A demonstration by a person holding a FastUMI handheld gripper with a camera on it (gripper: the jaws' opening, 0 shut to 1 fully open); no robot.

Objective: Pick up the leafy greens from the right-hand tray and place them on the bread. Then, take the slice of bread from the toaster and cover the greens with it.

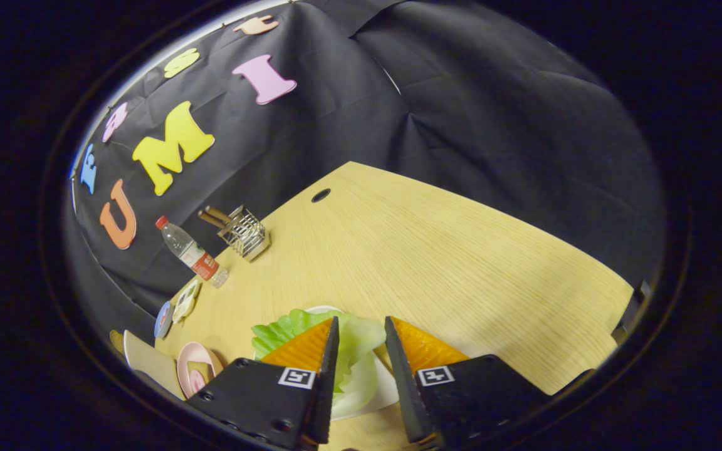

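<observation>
The leafy greens, pale and ruffled, lie on a white tray on the wooden table. My gripper is right over them, open, with one finger on each side of the leaves. Some of the greens sit in the gap between the fingers, and the rest spreads out under the left finger. I cannot tell whether the fingers touch the leaves. To the left, past the left finger, a pink plate holds what looks like a slice of bread.
A cream-coloured object stands left of the pink plate. Small dishes line the table's left edge. Behind them are a water bottle and a wire basket with wooden handles. A cable hole sits at the far edge.
</observation>
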